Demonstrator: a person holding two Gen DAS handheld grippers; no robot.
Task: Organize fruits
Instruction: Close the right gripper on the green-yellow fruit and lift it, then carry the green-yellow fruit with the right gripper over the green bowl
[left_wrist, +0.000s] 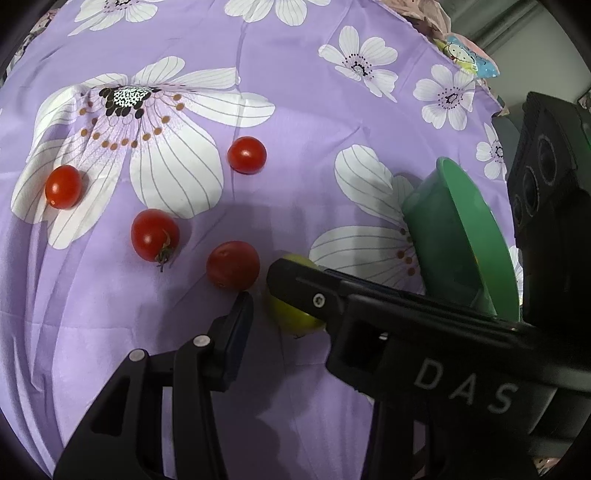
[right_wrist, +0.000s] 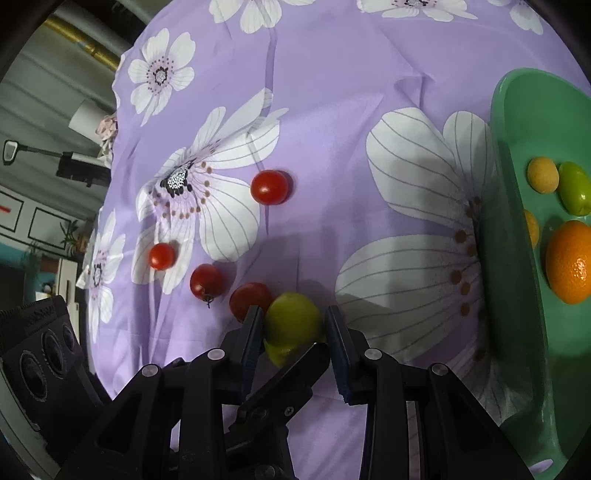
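The right gripper is straddling a round yellow-green fruit on the purple floral cloth, jaws parted, left pad touching. Only the right wrist view is showing an orange inside the green plastic bowl. The left gripper's jaw state cannot be told.

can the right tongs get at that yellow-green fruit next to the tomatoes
Probably yes. In the right wrist view the right tongs are open with the yellow-green fruit already between the fingers. The nearest tomato sits close beside the left finger and might get nudged.
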